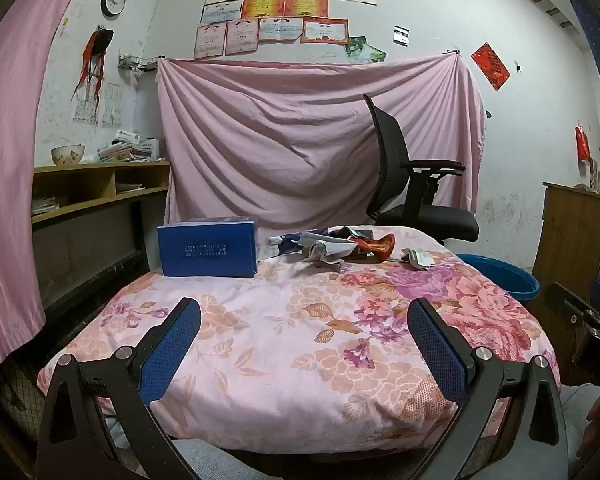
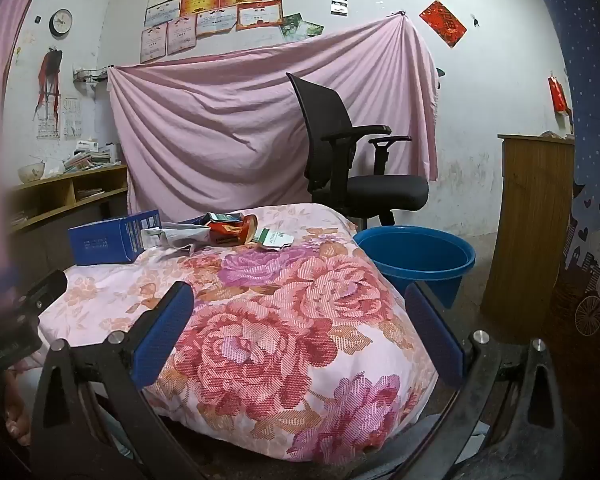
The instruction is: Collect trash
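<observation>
A heap of crumpled wrappers (image 1: 332, 246) lies at the far side of the flowered cloth (image 1: 284, 332), with a red crushed packet (image 2: 232, 230) and a small green-white packet (image 2: 275, 239) at its right. A blue box (image 1: 208, 246) stands left of the heap. A blue plastic basin (image 2: 416, 256) sits on the floor to the right of the cloth-covered surface. My left gripper (image 1: 304, 320) is open and empty, near the front of the cloth. My right gripper (image 2: 300, 304) is open and empty, over the front right of the cloth.
A black office chair (image 2: 352, 160) stands behind the surface before a hanging pink sheet (image 1: 320, 140). A wooden shelf (image 1: 96, 188) with a bowl and papers is at the left. A wooden cabinet (image 2: 528, 224) stands at the right beyond the basin.
</observation>
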Demonstrator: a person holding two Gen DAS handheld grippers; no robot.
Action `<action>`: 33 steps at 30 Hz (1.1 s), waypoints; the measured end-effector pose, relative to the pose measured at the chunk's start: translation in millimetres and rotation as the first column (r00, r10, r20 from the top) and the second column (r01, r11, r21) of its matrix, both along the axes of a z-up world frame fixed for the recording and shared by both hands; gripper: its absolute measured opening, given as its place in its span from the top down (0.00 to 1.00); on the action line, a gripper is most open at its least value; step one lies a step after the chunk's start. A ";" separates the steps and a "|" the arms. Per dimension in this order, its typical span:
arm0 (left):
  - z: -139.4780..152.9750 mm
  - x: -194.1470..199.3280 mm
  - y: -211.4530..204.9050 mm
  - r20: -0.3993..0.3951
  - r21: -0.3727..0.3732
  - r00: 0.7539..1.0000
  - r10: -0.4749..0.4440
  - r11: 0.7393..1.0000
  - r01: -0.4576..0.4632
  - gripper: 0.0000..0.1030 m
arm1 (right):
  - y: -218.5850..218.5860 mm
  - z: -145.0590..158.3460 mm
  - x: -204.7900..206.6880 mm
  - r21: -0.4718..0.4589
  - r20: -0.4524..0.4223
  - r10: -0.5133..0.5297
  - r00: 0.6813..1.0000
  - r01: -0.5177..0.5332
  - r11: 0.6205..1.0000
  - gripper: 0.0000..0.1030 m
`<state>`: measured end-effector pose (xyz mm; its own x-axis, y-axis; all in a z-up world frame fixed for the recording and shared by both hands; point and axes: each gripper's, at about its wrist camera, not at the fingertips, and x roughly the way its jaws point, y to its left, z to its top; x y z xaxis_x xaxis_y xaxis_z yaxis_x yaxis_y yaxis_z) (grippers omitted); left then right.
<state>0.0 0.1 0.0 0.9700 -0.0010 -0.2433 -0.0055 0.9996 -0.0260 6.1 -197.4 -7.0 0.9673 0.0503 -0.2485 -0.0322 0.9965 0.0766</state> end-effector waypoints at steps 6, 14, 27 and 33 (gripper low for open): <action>0.0 0.1 0.0 -0.001 0.002 1.000 0.000 1.000 0.000 0.02 | -0.4 -0.5 0.6 0.002 -0.006 0.000 1.000 0.000 1.000 0.00; 0.0 0.0 -0.2 -0.001 0.003 1.000 0.000 1.000 0.000 0.02 | -0.5 -0.5 0.4 0.003 -0.007 0.001 1.000 -0.001 1.000 0.00; 0.0 0.1 -0.1 -0.003 0.004 1.000 0.000 1.000 0.001 0.02 | -0.6 -0.9 0.8 0.005 -0.008 0.000 1.000 0.000 1.000 0.00; 0.0 0.2 -0.1 -0.003 0.004 1.000 0.000 1.000 0.000 0.02 | 0.0 -1.0 0.5 0.005 -0.009 0.000 1.000 0.000 1.000 0.00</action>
